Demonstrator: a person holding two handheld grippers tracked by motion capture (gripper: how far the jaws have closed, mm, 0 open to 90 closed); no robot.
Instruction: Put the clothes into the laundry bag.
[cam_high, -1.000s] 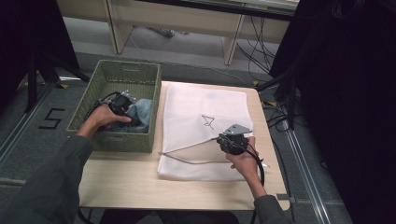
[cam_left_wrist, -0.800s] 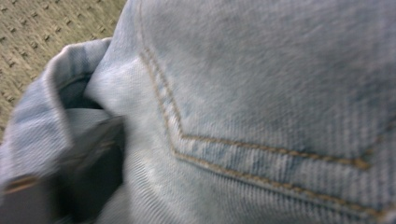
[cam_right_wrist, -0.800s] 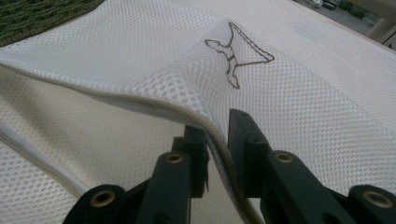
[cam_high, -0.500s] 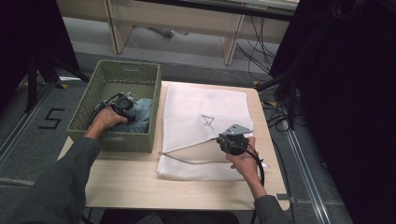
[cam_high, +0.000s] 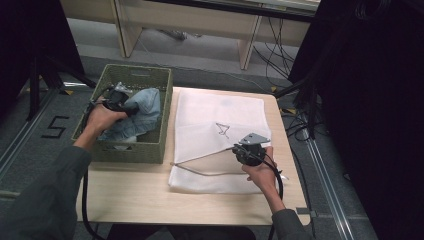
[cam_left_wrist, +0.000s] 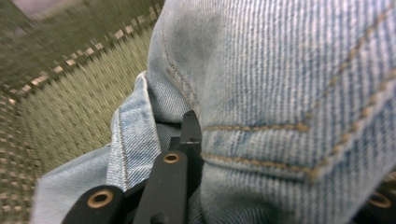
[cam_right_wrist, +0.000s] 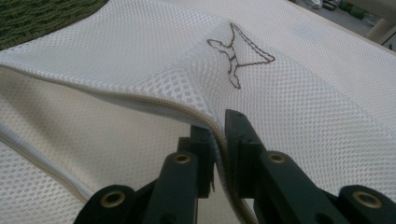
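Observation:
A white mesh laundry bag (cam_high: 220, 125) lies flat on the wooden table (cam_high: 130, 197), with a small stitched emblem (cam_right_wrist: 240, 56) on top. My right gripper (cam_high: 239, 148) is shut on the bag's upper zipper edge (cam_right_wrist: 140, 100) and holds it lifted, so the mouth gapes toward the left. Light-blue jeans (cam_high: 137, 112) lie bunched in the green woven basket (cam_high: 135, 150) at the table's left. My left gripper (cam_high: 125, 100) is down in the basket, shut on a fold of the jeans (cam_left_wrist: 289, 93); denim covers its right jaw in the left gripper view.
The basket's woven wall (cam_left_wrist: 56, 107) stands close behind the jeans. A cable (cam_high: 272, 172) trails from the right gripper toward the table's front edge. Bare tabletop lies in front of the basket. Desk legs (cam_high: 247, 47) and floor cables (cam_high: 300, 120) are beyond the table.
The left hand has gone from the basket's near left side deeper toward its back, and the jeans have bunched higher. The right gripper keeps the bag's edge lifted in place.

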